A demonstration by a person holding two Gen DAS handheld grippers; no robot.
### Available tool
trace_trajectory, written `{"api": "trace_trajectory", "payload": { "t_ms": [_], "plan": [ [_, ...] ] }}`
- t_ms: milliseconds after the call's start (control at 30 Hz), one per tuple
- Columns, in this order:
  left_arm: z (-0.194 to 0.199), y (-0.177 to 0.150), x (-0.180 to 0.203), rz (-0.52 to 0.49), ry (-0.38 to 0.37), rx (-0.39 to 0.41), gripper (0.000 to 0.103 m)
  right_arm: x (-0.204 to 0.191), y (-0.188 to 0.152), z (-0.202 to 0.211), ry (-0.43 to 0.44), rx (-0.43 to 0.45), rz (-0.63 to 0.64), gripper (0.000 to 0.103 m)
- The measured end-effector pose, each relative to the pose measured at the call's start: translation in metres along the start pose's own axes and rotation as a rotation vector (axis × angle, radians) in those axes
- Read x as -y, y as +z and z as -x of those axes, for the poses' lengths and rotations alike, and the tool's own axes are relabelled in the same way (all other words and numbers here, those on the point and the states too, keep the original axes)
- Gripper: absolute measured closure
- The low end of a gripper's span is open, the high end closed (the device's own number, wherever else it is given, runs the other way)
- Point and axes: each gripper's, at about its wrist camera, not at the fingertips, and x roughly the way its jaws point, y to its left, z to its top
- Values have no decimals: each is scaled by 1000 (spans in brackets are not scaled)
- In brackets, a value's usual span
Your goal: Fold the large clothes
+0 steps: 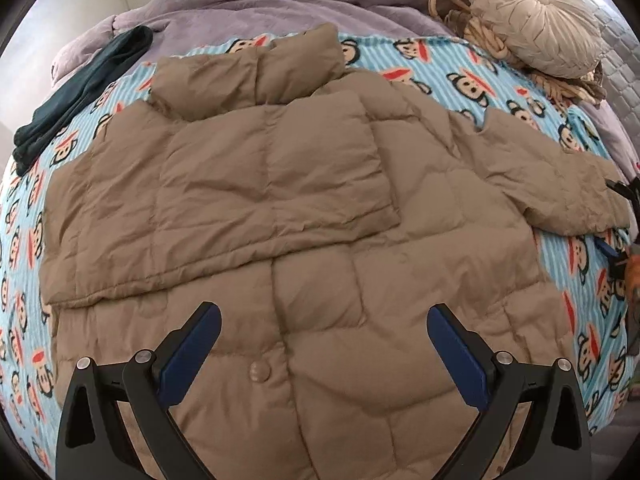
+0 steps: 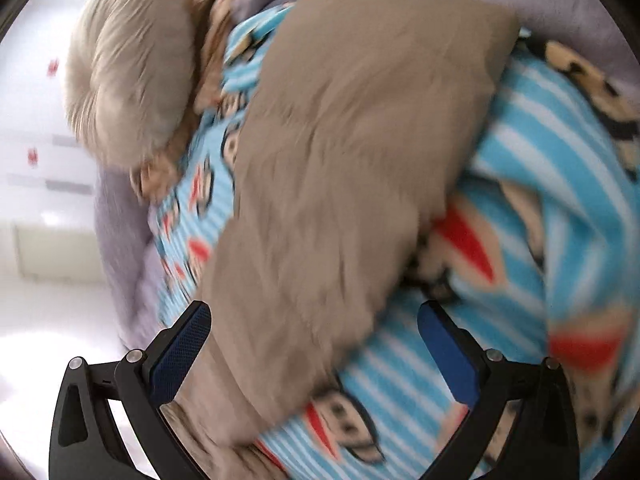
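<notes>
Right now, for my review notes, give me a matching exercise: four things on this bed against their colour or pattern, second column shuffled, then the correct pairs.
Things:
1. puffer jacket
2. round cushion
3. folded garment at far left
4. blanket under the jacket

Colour or pattern:
A. dark teal
B. blue stripes with cartoon monkey faces
C. tan, quilted
D. cream, pleated around a centre button

Pairs: 1-C, 2-D, 3-A, 4-B
</notes>
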Motion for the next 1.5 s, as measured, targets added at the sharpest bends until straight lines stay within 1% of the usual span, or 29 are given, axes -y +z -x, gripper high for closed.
{"api": "trace_trajectory", "payload": {
  "t_ms": [33,67,100,133,167,200,267,333,467,500,567,633,667,700,733,800,900,933,967,1067,1167,1233,1267,1300,1367,1400,1433,1467,1500],
  "plan": [
    [0,3,0,6,-3,5,0,3,6,-4,27,2,-47,3],
    [1,4,0,11,-6,8,0,5,10,-6,43,4,-76,10],
    [2,7,-1,19,-10,14,0,5,13,-8,56,6,-105,36],
    [3,10,-2,26,-11,22,0,4,15,-12,66,-5,-135,52],
    [6,13,-4,34,-10,33,0,2,16,-15,67,-23,-152,82],
    [7,15,-6,38,-10,41,0,0,16,-18,71,-33,-160,97],
    [13,19,-12,51,-6,64,0,-6,16,-16,100,-40,-146,97],
    [19,24,-22,68,8,89,0,-26,13,-10,103,-21,-71,97],
    [31,32,-48,110,35,130,0,-80,-1,6,113,-10,118,97],
    [34,34,-56,123,42,141,0,-104,-9,10,118,-6,198,97],
    [40,37,-72,148,58,162,0,-142,-25,14,131,-6,317,97],
    [44,40,-90,180,73,180,0,-177,-46,14,143,-12,430,97],
    [46,41,-99,198,81,187,0,-201,-62,10,150,-17,509,97],
    [47,41,-109,217,90,194,0,-216,-73,7,151,-19,558,97],
    [48,42,-118,236,99,200,0,-244,-96,0,158,-25,659,97],
    [49,41,-135,270,110,210,0,-281,-135,-16,180,-55,797,97],
    [49,37,-158,312,119,209,0,-312,-190,-43,190,-113,932,97],
    [48,35,-162,318,123,211,0,-320,-216,-58,193,-154,974,97],
    [46,32,-168,324,132,209,0,-322,-229,-65,189,-176,993,97],
    [38,26,-183,347,135,190,0,-325,-294,-103,170,-298,1076,97],
    [29,21,-190,362,126,175,0,-311,-338,-135,113,-377,1132,97],
    [24,18,-192,361,120,171,0,-296,-353,-156,67,-411,1144,97],
    [20,18,-193,361,112,166,0,-288,-361,-160,47,-424,1144,96],
    [18,17,-192,362,107,162,0,-285,-364,-163,32,-433,1141,93],
    [13,19,-189,361,89,156,0,-270,-366,-173,-23,-460,1120,93],
    [12,20,-188,359,81,157,0,-267,-364,-175,-44,-470,1113,91],
    [11,22,-186,355,71,160,0,-265,-363,-175,-47,-483,1104,85],
    [10,23,-183,351,62,163,0,-264,-359,-171,-35,-497,1091,69],
    [10,25,-182,348,54,165,0,-264,-357,-166,-23,-505,1081,49]
  ]
}}
